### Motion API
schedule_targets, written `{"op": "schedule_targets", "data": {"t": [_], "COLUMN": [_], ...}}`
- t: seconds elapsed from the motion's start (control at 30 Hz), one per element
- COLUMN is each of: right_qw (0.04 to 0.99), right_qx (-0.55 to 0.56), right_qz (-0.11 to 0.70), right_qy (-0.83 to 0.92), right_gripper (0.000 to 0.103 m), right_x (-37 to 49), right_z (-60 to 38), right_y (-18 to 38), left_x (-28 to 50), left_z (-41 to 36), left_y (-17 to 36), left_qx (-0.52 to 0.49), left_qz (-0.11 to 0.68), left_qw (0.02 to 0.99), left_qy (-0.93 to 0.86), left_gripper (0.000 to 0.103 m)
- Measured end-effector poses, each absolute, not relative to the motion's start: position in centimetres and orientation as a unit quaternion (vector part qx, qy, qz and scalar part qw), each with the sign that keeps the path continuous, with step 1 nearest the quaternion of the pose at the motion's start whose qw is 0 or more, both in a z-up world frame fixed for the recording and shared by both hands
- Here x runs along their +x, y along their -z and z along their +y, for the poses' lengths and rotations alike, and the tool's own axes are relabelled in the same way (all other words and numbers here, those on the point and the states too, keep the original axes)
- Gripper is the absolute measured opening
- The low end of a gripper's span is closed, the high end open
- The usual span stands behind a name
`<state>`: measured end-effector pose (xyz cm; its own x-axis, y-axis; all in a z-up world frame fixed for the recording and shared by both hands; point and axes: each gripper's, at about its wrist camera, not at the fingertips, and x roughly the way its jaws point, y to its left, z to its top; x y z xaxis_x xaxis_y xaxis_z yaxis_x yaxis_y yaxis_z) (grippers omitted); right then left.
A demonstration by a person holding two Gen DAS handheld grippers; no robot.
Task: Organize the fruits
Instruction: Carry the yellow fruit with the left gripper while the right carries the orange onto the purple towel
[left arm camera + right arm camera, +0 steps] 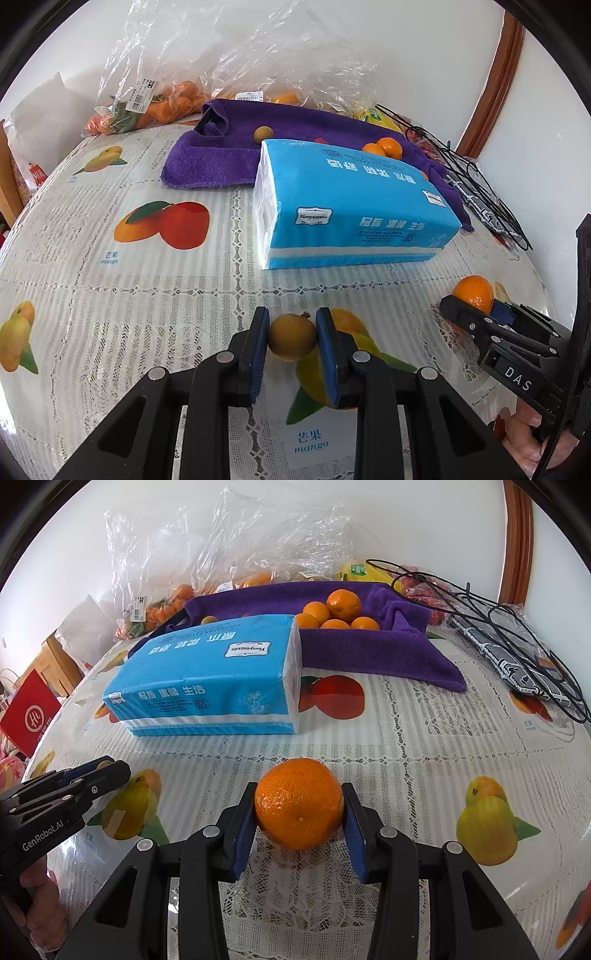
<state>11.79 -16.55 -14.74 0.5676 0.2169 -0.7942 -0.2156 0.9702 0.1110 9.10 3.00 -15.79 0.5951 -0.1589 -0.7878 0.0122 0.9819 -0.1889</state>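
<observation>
At lower centre, the left gripper (291,338) clamps a small brown fruit (292,340) above the tablecloth (110,314); at right, the right gripper (476,308) grips an orange (474,291) near a blue tissue pack (351,199).

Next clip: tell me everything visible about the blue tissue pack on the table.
The blue tissue pack is a soft plastic-wrapped brick, sky blue with white Chinese print, a small label reading Yunyuexin and a white stripe low along its long side. Its ends are clear, showing stacked white tissue. It looks sealed and full, lying flat on the lace-patterned tablecloth. Its far end meets or overlaps the purple towel. Neither pair of tongs touches it.
</observation>
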Motion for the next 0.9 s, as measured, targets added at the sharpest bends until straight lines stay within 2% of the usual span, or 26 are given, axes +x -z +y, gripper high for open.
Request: {"op": "schedule_targets", "data": {"t": [0.2,0.47,0.9], "right_qw": [0.888,0.905,0.921], "right_qx": [0.0,-0.015,-0.006], "right_qz": [0.443,0.407,0.371], "right_qy": [-0.122,-0.123,-0.119], "right_gripper": [0.042,0.042,0.042], "right_x": [11.4,11.2,14.4], "right_z": [-16.6,-16.8,-17.2], "right_y": [13.6,9.4,4.2], "left_x": [9.0,9.5,12.6], "left_z": [3.1,3.3,3.4], "left_y": [14.3,10.7,6.0], "left_qx": [-0.085,-0.088,-0.085], "left_qz": [0.445,0.432,0.404], "left_qw": [0.889,0.894,0.908], "left_qy": [0.061,0.076,0.07], "left_gripper": [0.025,0.025,0.025]}}
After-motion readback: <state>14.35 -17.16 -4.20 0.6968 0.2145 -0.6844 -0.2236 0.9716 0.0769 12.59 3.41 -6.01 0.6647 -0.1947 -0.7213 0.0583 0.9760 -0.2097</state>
